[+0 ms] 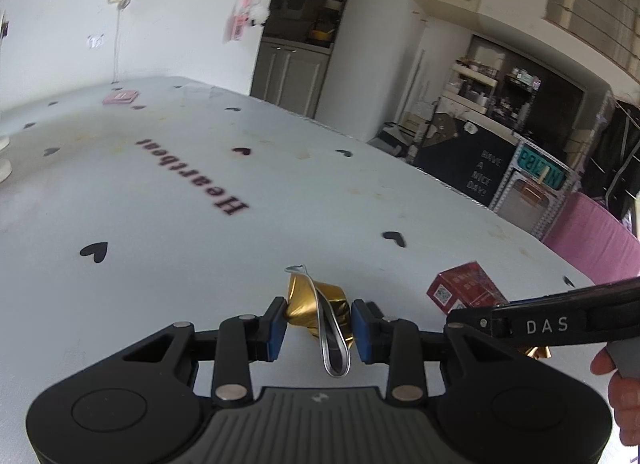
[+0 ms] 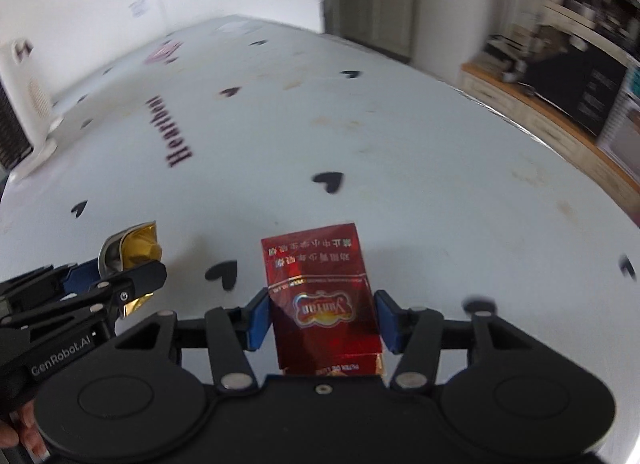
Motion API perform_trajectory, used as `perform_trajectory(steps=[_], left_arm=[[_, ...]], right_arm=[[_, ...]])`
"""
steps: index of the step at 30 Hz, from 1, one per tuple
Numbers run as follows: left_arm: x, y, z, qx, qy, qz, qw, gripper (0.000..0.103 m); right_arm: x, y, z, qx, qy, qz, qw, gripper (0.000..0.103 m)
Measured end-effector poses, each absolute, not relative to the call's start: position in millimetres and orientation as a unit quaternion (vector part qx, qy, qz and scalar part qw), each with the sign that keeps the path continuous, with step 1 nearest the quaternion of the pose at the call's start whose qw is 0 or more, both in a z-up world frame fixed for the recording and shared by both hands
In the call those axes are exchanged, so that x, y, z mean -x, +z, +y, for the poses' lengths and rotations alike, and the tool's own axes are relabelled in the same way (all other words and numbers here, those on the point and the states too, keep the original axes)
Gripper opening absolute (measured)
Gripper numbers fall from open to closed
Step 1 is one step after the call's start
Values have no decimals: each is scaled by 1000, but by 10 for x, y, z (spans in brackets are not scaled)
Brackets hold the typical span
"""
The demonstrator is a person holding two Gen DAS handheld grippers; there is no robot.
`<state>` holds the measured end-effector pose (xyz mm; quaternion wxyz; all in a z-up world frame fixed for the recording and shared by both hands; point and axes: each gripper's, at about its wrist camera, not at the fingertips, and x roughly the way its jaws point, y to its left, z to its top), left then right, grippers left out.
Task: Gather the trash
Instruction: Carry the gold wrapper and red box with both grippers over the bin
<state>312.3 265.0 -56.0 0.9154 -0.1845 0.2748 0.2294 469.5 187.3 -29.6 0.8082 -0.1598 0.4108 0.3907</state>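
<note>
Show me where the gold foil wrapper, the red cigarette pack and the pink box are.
gold foil wrapper (image 1: pixel 310 302), left wrist view, crumpled middle.
red cigarette pack (image 2: pixel 320 284), right wrist view, printed top face.
pink box (image 1: pixel 121 96), left wrist view, top face.

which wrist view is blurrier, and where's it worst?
Right wrist view: motion blur worst on the background shelves and tablecloth print, though the red pack between the right gripper fingers stays readable. Left wrist view: mostly sharp, gold foil crisp, only wall decorations smeared.

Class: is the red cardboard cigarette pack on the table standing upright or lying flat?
Lying flat: the red cardboard cigarette pack rests with its printed front face up on the white table.
</note>
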Motion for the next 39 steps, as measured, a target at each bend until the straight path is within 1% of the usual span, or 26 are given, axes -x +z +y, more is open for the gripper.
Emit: perform_trajectory(steps=[16, 30, 39], left_arm=[[-2496, -173, 2060, 140, 146, 283, 938, 36], [-1962, -2, 1509, 100, 97, 282, 949, 36], [-1779, 58, 1222, 86, 73, 290, 950, 36]], right_arm=[[-3814, 12, 768, 89, 291, 359, 883, 55], [-2951, 167, -127, 40, 216, 315, 923, 55], [-2500, 287, -569, 22, 188, 288, 939, 55]])
